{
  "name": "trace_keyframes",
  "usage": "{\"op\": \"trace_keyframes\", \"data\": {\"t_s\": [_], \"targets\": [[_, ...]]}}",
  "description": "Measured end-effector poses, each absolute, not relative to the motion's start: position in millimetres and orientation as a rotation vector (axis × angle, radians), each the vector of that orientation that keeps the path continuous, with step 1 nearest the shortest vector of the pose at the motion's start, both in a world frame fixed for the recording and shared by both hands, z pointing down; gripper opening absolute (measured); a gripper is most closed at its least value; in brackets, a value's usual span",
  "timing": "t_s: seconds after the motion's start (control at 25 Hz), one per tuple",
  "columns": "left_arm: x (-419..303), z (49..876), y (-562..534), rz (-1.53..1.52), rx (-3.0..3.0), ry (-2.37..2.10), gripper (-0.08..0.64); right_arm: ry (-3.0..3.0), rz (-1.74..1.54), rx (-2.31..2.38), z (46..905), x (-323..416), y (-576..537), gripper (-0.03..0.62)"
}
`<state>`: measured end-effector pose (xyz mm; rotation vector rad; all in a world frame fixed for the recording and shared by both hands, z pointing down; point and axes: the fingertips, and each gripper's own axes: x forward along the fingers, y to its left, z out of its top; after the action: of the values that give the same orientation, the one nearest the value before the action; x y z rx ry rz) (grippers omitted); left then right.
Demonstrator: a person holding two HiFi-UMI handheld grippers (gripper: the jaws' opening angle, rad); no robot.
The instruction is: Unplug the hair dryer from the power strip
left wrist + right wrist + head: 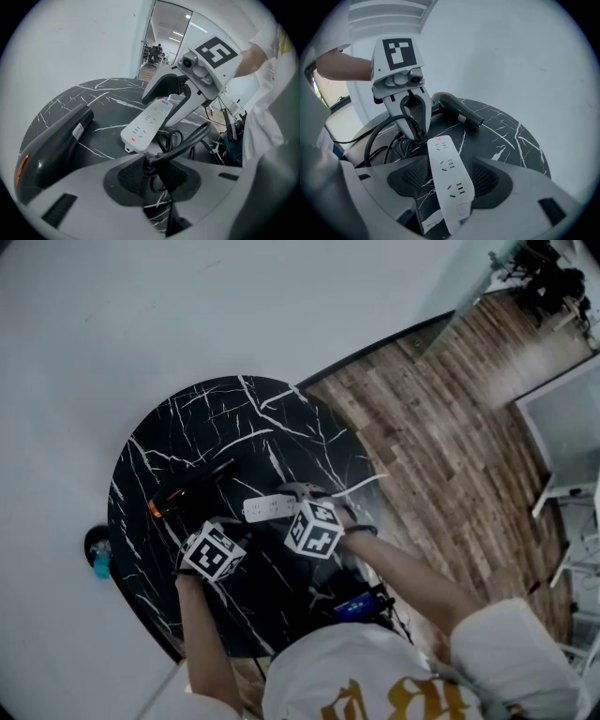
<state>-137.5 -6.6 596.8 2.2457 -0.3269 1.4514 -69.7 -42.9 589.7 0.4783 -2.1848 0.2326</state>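
One black plug (149, 162) sat between the pads of the left gripper (153, 174), which pinched it narrowly, its cord (191, 139) arching up and away to the right. It was clear of the strip (150, 121). The strip's lit end hung just beside the plug but apart from it, and in the right gripper view every socket on the white face stood empty. The cord looked to be the dryer's, though no view traced it the whole way.

The right gripper (449, 174) was clamped on the strip by its long edges, near the end away from the light. It held the strip tilted, with the gripped end raised off the table (187, 427). The dryer (56, 140) lay on its side on the table, ahead and to the left of the left gripper, near it but untouched. More black cord lay looped on the table under the strip.

Judged from that, the pull itself was over, and the step in hand was the parting of plug and strip. The next move called for laying the plug down beside the dryer, clear of the loops. The strip then needed lowering flat before the right jaws let go, since a snagged loop could drag it along.
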Motion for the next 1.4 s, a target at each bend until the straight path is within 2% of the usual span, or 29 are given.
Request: {"op": "trace_keyframes", "data": {"t_s": [0.52,1.4], "targets": [[-132.8,594.3,-3.6,1.413,2.254,-0.326,0.153,-2.229,0.345,0.611,571.5,-61.5,-40.3,0.268],[-168.4,570.5,-3.2,1.323,2.256,-0.573,0.179,-2.233,0.304,0.719,545.8,-29.9,-26.8,0.268]]}}
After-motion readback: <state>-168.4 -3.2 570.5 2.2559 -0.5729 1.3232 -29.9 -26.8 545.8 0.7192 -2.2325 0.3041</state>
